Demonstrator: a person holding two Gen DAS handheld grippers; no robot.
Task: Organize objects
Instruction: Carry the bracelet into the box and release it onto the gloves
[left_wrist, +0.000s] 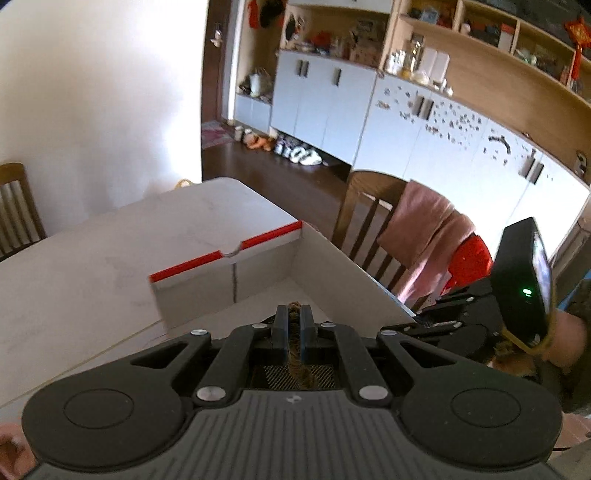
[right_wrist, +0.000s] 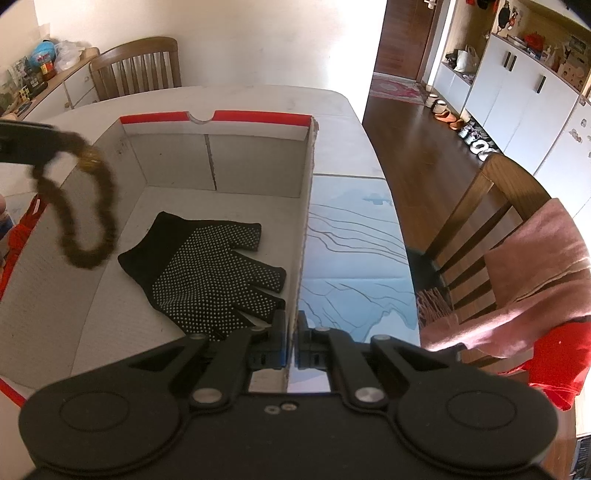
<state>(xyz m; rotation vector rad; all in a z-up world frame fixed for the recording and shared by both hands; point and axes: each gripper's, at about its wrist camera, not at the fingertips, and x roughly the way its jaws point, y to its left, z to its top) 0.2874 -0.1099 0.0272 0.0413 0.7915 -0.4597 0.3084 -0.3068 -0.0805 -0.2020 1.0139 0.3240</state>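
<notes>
Left gripper (left_wrist: 294, 314) pinching bead loop (right_wrist: 83, 206) | right gripper (right_wrist: 291, 325) clamped on box wall (right_wrist: 304, 206) | risk: my dangling loop snags that rim below left jaws, missing glove (right_wrist: 207, 269).

No text, label, brand or number can be read in either view. The items on the shelves (left_wrist: 491, 33) and on the side cabinet (right_wrist: 44, 74) are too small and blurred to make out.

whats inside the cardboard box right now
One black dotted glove lies on the box floor. The near corner is hidden behind the right tongs.
</notes>
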